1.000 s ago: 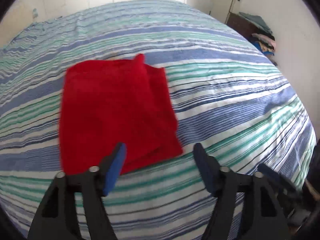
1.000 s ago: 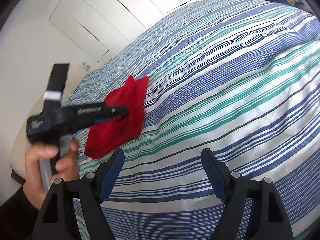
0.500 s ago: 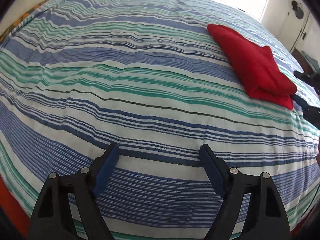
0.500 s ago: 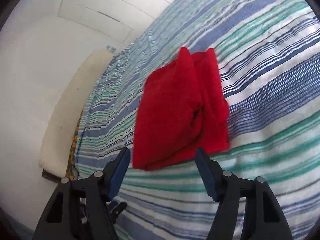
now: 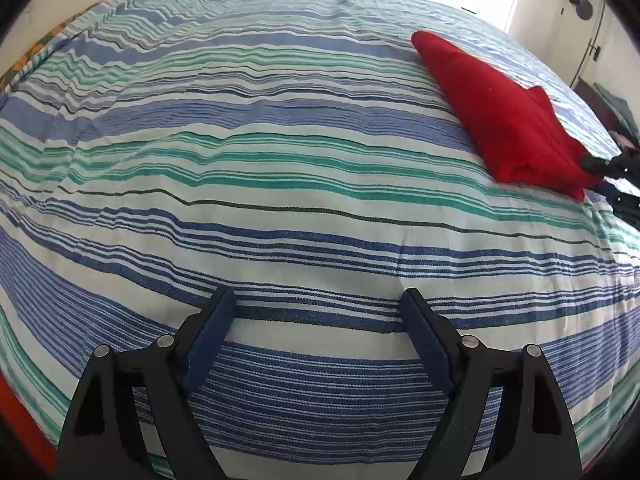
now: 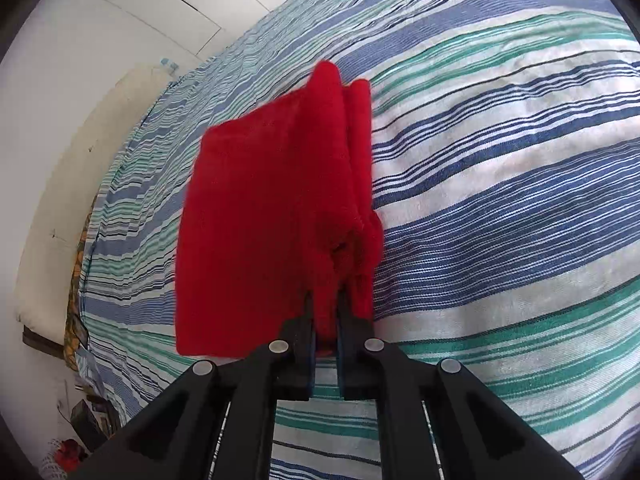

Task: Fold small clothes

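A folded red cloth (image 6: 272,216) lies on the striped bedspread (image 6: 500,200). My right gripper (image 6: 325,300) is at the cloth's near right corner, its jaws closing with a fold of red fabric pinched between the pads. In the left wrist view the same red cloth (image 5: 504,120) lies at the far right, and the right gripper's black fingers (image 5: 600,164) touch its near end. My left gripper (image 5: 318,308) hovers open over bare bedspread (image 5: 260,160), well to the left of the cloth, with nothing between its fingers.
The bed fills both views. A cream headboard or cushion (image 6: 80,184) runs along the bed's left side by a white wall with cupboard doors (image 6: 160,4). Clutter sits on the floor (image 6: 80,432) at lower left. A door and dark furniture (image 5: 600,92) stand at far right.
My right gripper moved in on the red cloth and its jaws came together on the cloth's near corner. My left gripper swung away from the cloth to bare bedspread, then stayed still.
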A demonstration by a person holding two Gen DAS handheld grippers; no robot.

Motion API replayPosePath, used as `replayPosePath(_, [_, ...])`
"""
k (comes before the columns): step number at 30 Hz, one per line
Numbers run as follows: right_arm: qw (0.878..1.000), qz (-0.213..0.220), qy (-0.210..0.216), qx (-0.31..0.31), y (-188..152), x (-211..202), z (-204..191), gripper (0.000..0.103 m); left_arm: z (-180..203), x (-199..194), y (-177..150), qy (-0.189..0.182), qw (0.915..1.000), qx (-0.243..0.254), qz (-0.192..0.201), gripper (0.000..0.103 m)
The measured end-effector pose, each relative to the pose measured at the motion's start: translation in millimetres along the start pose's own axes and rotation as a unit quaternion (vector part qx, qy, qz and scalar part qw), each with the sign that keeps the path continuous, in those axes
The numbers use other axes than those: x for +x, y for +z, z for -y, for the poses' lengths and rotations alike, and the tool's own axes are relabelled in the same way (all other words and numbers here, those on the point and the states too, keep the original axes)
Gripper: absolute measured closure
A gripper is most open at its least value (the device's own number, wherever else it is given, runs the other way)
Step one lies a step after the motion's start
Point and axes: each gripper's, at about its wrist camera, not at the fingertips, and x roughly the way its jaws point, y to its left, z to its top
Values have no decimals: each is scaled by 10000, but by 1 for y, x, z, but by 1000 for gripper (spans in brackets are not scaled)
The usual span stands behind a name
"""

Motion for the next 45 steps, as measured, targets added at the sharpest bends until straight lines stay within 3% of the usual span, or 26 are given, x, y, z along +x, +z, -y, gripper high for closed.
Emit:
replayPosePath(1, [9999, 47, 96, -49, 3, -7, -1, 74, -1, 1, 0, -10, 10000, -9, -3, 17])
replayPosePath(2, [9997, 142, 165, -115, 6, -17, -2, 55, -2, 2, 0, -12, 10000, -20, -2, 16])
replayPosePath(3, [9992, 305, 129, -228, 11, -30, -6, 50, -1, 4, 0, 7, 10000, -22, 1, 15])
replayPosePath(6, [9970, 571, 36, -516, 37, -46, -12, 50, 5, 7, -2, 122, 9999, 64, 54, 13])
replayPosePath(8, [9966, 517, 14, -634, 63, -36, -19, 54, 7, 8, -3, 177, 9997, 133, 80, 13])
replayPosePath(10, [9965, 377, -64, -742, 88, -15, -25, 66, 5, 8, -3, 134, 9998, 112, 79, 12])
replayPosePath(13, [9983, 135, -262, -495, 112, 24, -16, 67, 2, 8, -3, 87, 9999, 107, 78, 12])
replayPosePath(14, [9989, -11, -236, -400, 115, 34, -12, 75, 2, 7, -3, 81, 9999, 113, 80, 12])
replayPosePath(15, [9992, -25, -202, -343, 113, 35, -10, 98, 1, 7, -4, 74, 9999, 117, 86, 12])
replayPosePath(17, [9994, 283, -89, -196, 104, 19, -9, 98, 1, 8, -4, 70, 9998, 133, 103, 11])
replayPosePath(20, [9970, 64, -767, -20, 91, 27, 9, 98, 3, 11, -6, 113, 9997, 173, 92, 9])
replayPosePath(22, [9963, -131, -847, -12, 87, 39, 15, 94, 1, 9, -6, 92, 9998, 169, 77, 9])
replayPosePath(25, [9974, 204, -683, -126, 87, 16, 6, 77, -1, 5, -4, 60, 9999, 135, 7, 9])
replayPosePath(28, [9935, 564, -672, -720, 76, -20, -22, 77, 1, 2, -4, 62, 9999, 109, -40, 9])
replayPosePath(30, [9907, 741, -251, -1117, 55, -45, -44, 77, 4, 3, -3, 106, 9999, 109, -71, 9])
replayPosePath(32, [9880, 622, 93, -1409, 29, -47, -60, 77, 6, 2, -2, 118, 9998, 87, -120, 9])
replayPosePath(36, [9884, -509, -518, -1332, -9, 15, -39, 75, 14, -5, 7, 24, 9997, 109, -207, 12])
replayPosePath(40, [9946, -214, -156, -1000, -5, -4, -34, 72, 30, -23, 40, -523, 9984, 210, -20, 12])
replayPosePath(42, [9942, 98, 28, -1066, 5, -29, -38, 39, 40, -24, 71, -1017, 9948, 88, 42, 12])
replayPosePath(44, [9925, 494, 60, -1118, 19, -50, -36, 27, 51, -17, 102, -1481, 9889, -70, 84, 9])
replayPosePath(45, [9928, 572, 121, -1048, 29, -55, -31, 27, 58, -10, 116, -1653, 9862, -120, 39, 6])
